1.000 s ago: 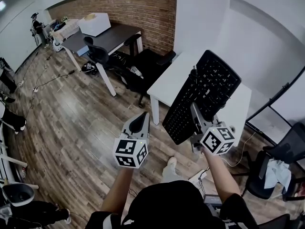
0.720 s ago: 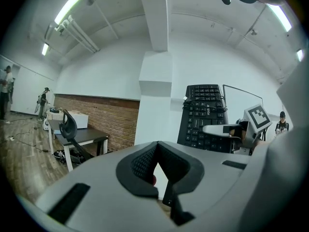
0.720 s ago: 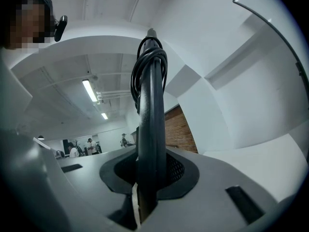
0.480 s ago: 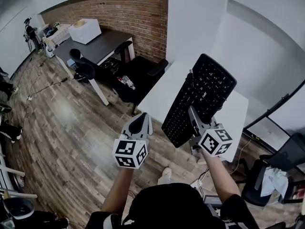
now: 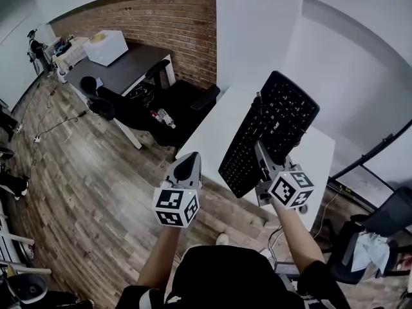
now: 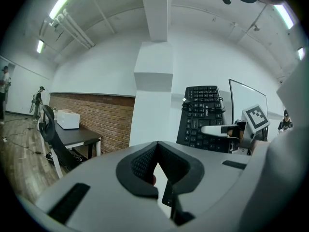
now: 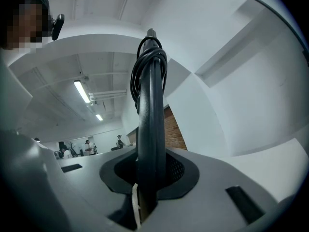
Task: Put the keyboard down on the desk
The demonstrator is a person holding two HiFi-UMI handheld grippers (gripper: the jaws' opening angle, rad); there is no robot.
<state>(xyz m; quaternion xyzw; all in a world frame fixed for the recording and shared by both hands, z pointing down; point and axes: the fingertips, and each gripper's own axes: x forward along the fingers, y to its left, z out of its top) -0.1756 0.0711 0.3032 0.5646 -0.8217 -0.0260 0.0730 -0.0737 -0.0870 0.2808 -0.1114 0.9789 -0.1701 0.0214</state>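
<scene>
A black keyboard (image 5: pixel 270 134) hangs tilted on its edge above the white desk (image 5: pixel 222 124), its cable coiled at the far end. My right gripper (image 5: pixel 262 152) is shut on the keyboard's near edge; in the right gripper view the keyboard (image 7: pixel 150 124) stands edge-on between the jaws. My left gripper (image 5: pixel 188 166) is shut with nothing in it, over the wooden floor just left of the desk's near corner. From the left gripper view the keyboard (image 6: pixel 203 117) and the right gripper (image 6: pixel 227 129) show ahead to the right.
A white pillar and walls rise behind the white desk. A dark desk (image 5: pixel 125 69) with a white box (image 5: pixel 106 47) stands at the back left by a brick wall, with black office chairs (image 5: pixel 183 105) between the desks. Another chair (image 5: pixel 376 227) is at the right.
Both grippers and the keyboard have moved forward toward the white desk, which now lies closer beneath the keyboard. Both grips are unchanged.
</scene>
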